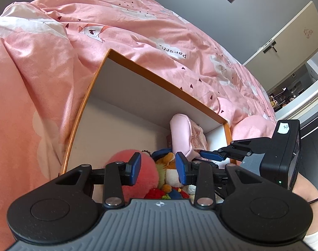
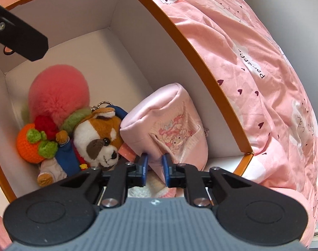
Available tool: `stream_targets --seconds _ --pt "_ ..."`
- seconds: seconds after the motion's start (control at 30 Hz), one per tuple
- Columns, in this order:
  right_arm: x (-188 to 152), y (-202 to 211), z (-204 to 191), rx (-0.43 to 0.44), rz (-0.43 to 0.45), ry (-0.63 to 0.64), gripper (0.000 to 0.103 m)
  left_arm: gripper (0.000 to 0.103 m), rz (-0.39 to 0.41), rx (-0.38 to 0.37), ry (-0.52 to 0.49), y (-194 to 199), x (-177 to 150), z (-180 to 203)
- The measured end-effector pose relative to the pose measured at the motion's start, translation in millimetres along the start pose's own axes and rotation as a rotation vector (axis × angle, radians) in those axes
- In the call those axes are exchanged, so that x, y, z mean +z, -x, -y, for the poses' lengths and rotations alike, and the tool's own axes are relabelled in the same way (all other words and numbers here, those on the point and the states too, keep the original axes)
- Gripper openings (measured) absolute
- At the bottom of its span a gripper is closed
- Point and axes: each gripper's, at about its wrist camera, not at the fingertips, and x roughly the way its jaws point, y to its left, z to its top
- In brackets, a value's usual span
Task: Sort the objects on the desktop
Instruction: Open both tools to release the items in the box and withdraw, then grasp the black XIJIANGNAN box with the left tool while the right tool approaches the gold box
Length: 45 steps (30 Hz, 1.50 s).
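An orange-rimmed white box [image 2: 202,62] holds a pink fluffy ball [image 2: 58,96], a plush dog in blue [image 2: 100,140], an orange crocheted fruit [image 2: 31,144] and a pink pouch [image 2: 169,129]. My right gripper [image 2: 155,167] is inside the box, its fingers partly closed on the pouch's lower edge. My left gripper [image 1: 158,168] is open and empty above the ball [image 1: 136,167] and the dog [image 1: 169,167]. The pouch [image 1: 181,133] stands against the box wall [image 1: 138,92]. The right gripper [image 1: 213,154] also shows in the left wrist view.
The box lies on a bed with a pink quilt [image 1: 44,73], which surrounds it [image 2: 253,62]. A cupboard door [image 1: 284,41] and a doorway [image 1: 301,87] are at the far right. Part of the left gripper [image 2: 18,35] crosses the right wrist view's top left.
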Motion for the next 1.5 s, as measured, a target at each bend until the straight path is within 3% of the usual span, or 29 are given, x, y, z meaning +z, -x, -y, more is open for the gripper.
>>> stream_targets --seconds 0.23,0.5,0.7,0.77,0.93,1.07,1.2,1.37,1.5 --pt "-11.5 28.2 5.0 0.032 0.054 -0.075 0.019 0.041 0.002 0.017 -0.032 1.9 -0.9 3.9" --pt "-37.7 80.8 1.1 -0.001 0.161 -0.204 0.019 0.041 0.018 0.037 -0.095 17.4 -9.9 18.0" --pt "-65.8 128.6 -11.7 -0.038 0.289 -0.313 0.020 0.041 0.027 0.027 -0.196 38.3 -26.7 36.0" --pt "-77.3 143.0 -16.0 -0.038 0.335 -0.364 0.021 0.047 0.031 0.015 -0.240 47.5 -34.5 42.4" --pt "-106.1 162.6 -34.5 -0.022 0.396 -0.488 0.026 0.048 0.045 0.006 -0.333 68.2 -57.1 54.0" --pt "-127.8 161.0 -55.0 0.003 0.381 -0.590 0.030 0.049 0.030 0.020 -0.423 77.1 -81.6 60.3" --pt "-148.4 145.5 -76.1 0.065 0.305 -0.717 0.032 0.049 -0.010 0.077 -0.495 73.8 -108.4 59.4" --pt "-169.3 127.7 -106.7 0.092 0.200 -0.770 0.032 0.049 -0.073 0.126 -0.502 63.8 -134.9 50.4" --pt "-185.3 128.7 -104.5 0.073 0.173 -0.840 0.035 0.049 -0.110 0.082 -0.464 60.7 -146.1 49.9"
